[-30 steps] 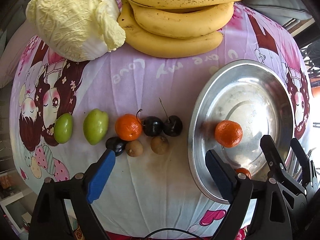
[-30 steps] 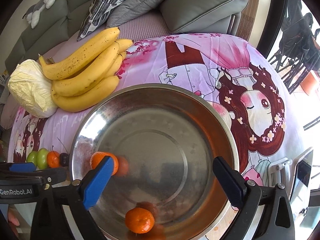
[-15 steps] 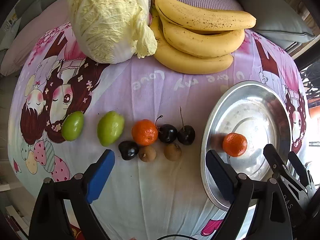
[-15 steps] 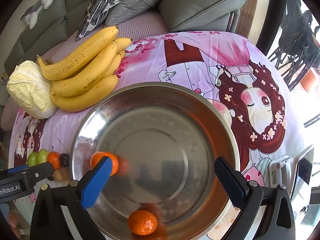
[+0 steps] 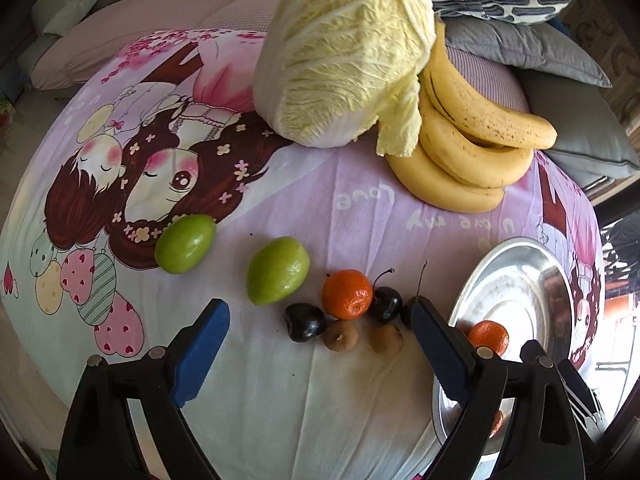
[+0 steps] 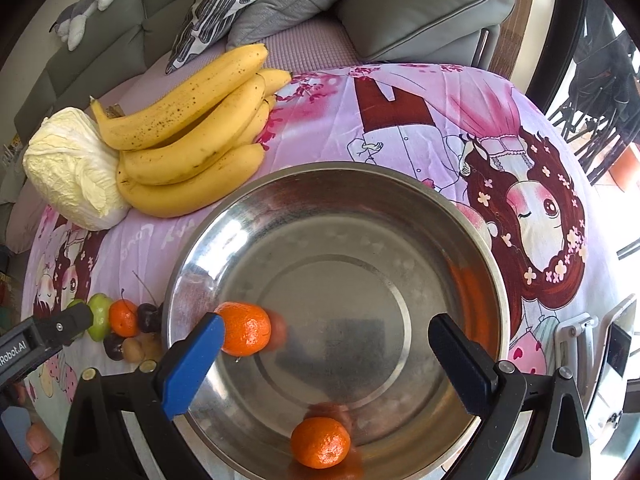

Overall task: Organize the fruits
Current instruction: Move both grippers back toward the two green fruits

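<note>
A cartoon-print cloth [image 5: 280, 208] covers the round surface beside a sofa. Left tongs [image 5: 320, 344] hang open and empty over the loose fruit: tangerine [image 5: 347, 294], cherries and limes at its 9 o'clock. Right tongs [image 6: 324, 364] gape empty over the pan [image 6: 472, 216], holding two tangerines. The fruit is packed tight, so closing on the tangerine could nudge a cherry [image 5: 386, 304] rolling.

My metal bowl [image 6: 472, 240] shines, scuffed and glossy. The printed cloth [image 5: 280, 392] lies matt and creased; cherries [image 5: 385, 303] gleam.
</note>
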`<action>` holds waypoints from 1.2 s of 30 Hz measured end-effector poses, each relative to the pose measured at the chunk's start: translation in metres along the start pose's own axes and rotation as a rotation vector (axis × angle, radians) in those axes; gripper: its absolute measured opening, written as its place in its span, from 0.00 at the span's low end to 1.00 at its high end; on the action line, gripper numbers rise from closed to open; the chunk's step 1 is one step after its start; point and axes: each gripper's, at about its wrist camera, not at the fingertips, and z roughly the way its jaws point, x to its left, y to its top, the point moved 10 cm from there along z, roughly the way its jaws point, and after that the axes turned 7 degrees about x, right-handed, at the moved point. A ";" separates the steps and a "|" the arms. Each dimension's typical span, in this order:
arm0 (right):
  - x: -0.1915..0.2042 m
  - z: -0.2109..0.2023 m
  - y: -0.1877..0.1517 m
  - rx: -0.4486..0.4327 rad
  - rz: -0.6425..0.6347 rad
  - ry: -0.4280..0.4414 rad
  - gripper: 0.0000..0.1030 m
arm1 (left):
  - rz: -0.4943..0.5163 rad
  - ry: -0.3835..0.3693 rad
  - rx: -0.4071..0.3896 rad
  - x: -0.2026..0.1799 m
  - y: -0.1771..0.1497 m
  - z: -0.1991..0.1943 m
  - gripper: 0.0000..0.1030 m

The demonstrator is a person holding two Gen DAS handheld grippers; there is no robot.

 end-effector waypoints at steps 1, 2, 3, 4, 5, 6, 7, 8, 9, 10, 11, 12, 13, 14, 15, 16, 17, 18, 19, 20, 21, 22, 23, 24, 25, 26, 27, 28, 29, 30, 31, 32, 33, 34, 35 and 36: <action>0.002 0.000 0.000 -0.002 0.000 0.006 1.00 | -0.007 -0.008 -0.005 0.004 0.001 -0.002 0.90; 0.004 0.001 0.001 0.003 0.000 0.013 1.00 | -0.012 -0.012 -0.007 0.009 0.001 -0.005 0.90; 0.006 0.003 0.000 0.015 0.001 0.021 1.00 | -0.016 -0.013 -0.009 0.015 0.001 -0.005 0.90; 0.008 0.004 0.000 0.025 0.003 0.029 1.00 | -0.018 -0.016 -0.015 0.020 0.001 -0.006 0.90; 0.010 0.005 0.000 0.028 0.002 0.038 1.00 | -0.020 -0.017 -0.018 0.023 0.001 -0.008 0.90; 0.011 0.005 0.000 0.023 0.001 0.049 1.00 | -0.025 -0.017 -0.020 0.028 0.001 -0.009 0.90; 0.013 0.005 0.001 0.021 -0.001 0.054 1.00 | -0.031 -0.014 -0.016 0.033 0.001 -0.008 0.90; 0.014 0.006 0.000 0.025 -0.005 0.055 1.00 | -0.037 -0.012 -0.007 0.035 0.002 -0.004 0.90; 0.016 0.007 0.000 0.035 -0.010 0.057 1.00 | -0.046 -0.016 0.005 0.041 0.001 -0.003 0.90; 0.018 0.008 -0.001 0.048 -0.015 0.063 1.00 | -0.057 -0.019 0.021 0.043 -0.001 0.000 0.90; 0.021 0.010 -0.003 0.062 -0.021 0.077 1.00 | -0.068 -0.017 0.041 0.049 -0.002 0.003 0.90; 0.024 0.013 -0.004 0.078 -0.023 0.094 1.00 | -0.073 -0.010 0.059 0.053 -0.004 0.005 0.90; 0.025 0.016 -0.005 0.091 -0.018 0.107 1.00 | -0.069 -0.008 0.072 0.050 -0.005 0.009 0.90; 0.026 0.018 -0.006 0.101 -0.011 0.115 1.00 | -0.062 -0.010 0.082 0.052 -0.005 0.011 0.90; 0.027 0.019 -0.006 0.106 -0.007 0.118 1.00 | -0.053 -0.007 0.092 0.053 -0.006 0.012 0.90; 0.027 0.020 -0.005 0.107 -0.003 0.115 1.00 | -0.046 0.006 0.104 0.047 -0.007 0.016 0.90; 0.027 0.021 -0.005 0.106 -0.002 0.108 1.00 | -0.045 0.017 0.112 0.050 -0.008 0.016 0.90; 0.027 0.021 -0.004 0.103 -0.001 0.100 1.00 | -0.049 0.026 0.116 0.053 -0.009 0.015 0.90; 0.028 0.022 -0.004 0.102 -0.001 0.093 1.00 | -0.055 0.032 0.122 0.052 -0.009 0.008 0.90; 0.028 0.023 -0.004 0.104 -0.003 0.087 1.00 | -0.064 0.033 0.130 0.057 -0.009 0.009 0.90; 0.030 0.024 -0.004 0.106 -0.006 0.083 1.00 | -0.074 0.030 0.140 0.062 -0.009 0.010 0.90; 0.032 0.025 -0.004 0.108 -0.007 0.081 1.00 | -0.087 0.026 0.146 0.068 -0.010 0.010 0.90; 0.034 0.026 -0.004 0.110 -0.007 0.082 1.00 | -0.100 0.022 0.149 0.074 -0.009 0.009 0.90; 0.036 0.026 -0.003 0.110 -0.008 0.084 1.00 | -0.112 0.017 0.149 0.081 -0.009 0.008 0.90; 0.039 0.026 -0.003 0.107 -0.008 0.086 1.00 | -0.126 0.011 0.147 0.087 -0.008 0.006 0.90; 0.042 0.026 -0.003 0.105 -0.011 0.086 1.00 | -0.138 0.006 0.144 0.093 -0.007 0.005 0.90; 0.045 0.026 -0.002 0.101 -0.014 0.086 1.00 | -0.151 -0.001 0.143 0.099 -0.006 0.004 0.90; 0.048 0.026 -0.002 0.097 -0.019 0.084 1.00 | -0.164 -0.011 0.143 0.104 -0.005 0.003 0.90; 0.052 0.026 -0.001 0.096 -0.024 0.083 1.00 | -0.179 -0.021 0.140 0.109 -0.005 0.001 0.90; 0.056 0.026 -0.001 0.095 -0.031 0.083 1.00 | -0.194 -0.029 0.136 0.114 -0.004 -0.001 0.90; 0.059 0.025 -0.001 0.094 -0.038 0.083 1.00 | -0.207 -0.035 0.130 0.119 -0.003 -0.002 0.90; 0.064 0.025 -0.002 0.092 -0.047 0.083 1.00 | -0.215 -0.035 0.126 0.123 -0.002 -0.004 0.90; 0.069 0.024 -0.002 0.091 -0.056 0.083 1.00 | -0.221 -0.034 0.123 0.127 -0.002 -0.005 0.90; 0.075 0.024 -0.003 0.090 -0.065 0.085 1.00 | -0.228 -0.034 0.121 0.132 -0.003 -0.007 0.90; 0.081 0.023 -0.003 0.087 -0.073 0.089 1.00 | -0.237 -0.039 0.120 0.134 -0.004 -0.007 0.90; 0.088 0.022 -0.004 0.083 -0.081 0.095 1.00 | -0.247 -0.048 0.121 0.139 -0.001 -0.007 0.90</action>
